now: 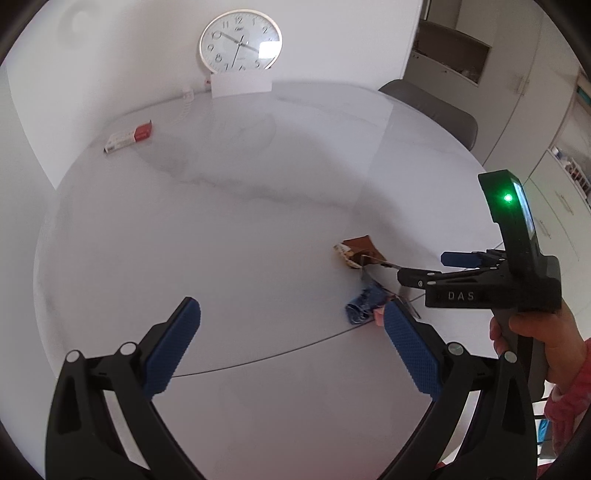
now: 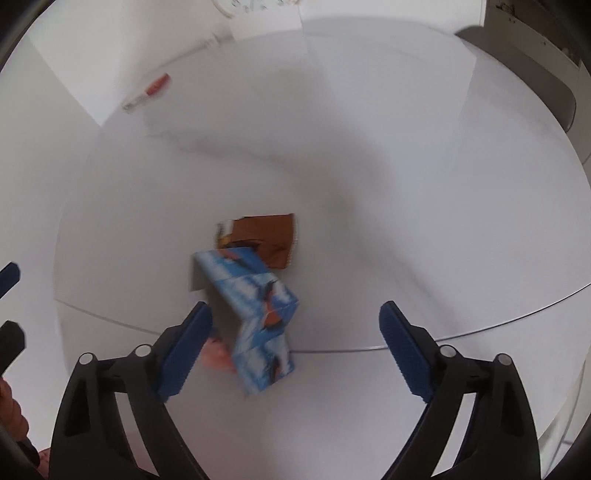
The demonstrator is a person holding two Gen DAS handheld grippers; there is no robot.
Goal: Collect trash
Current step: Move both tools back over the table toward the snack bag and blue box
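Blue wrapper and brown wrapper touching on white tabletop | left tool apart | right tool apart, over blue wrapper

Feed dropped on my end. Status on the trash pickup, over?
Left gripper open, empty. Right gripper open over the blue wrapper, not gripping. Brown wrapper just beyond, touching it. Red-and-white box far across the table. Nothing blocking.

Blue wrapper motion-blurred, print unreadable. Pink scrap half hidden behind it. Small box smeared. Clock cut off.
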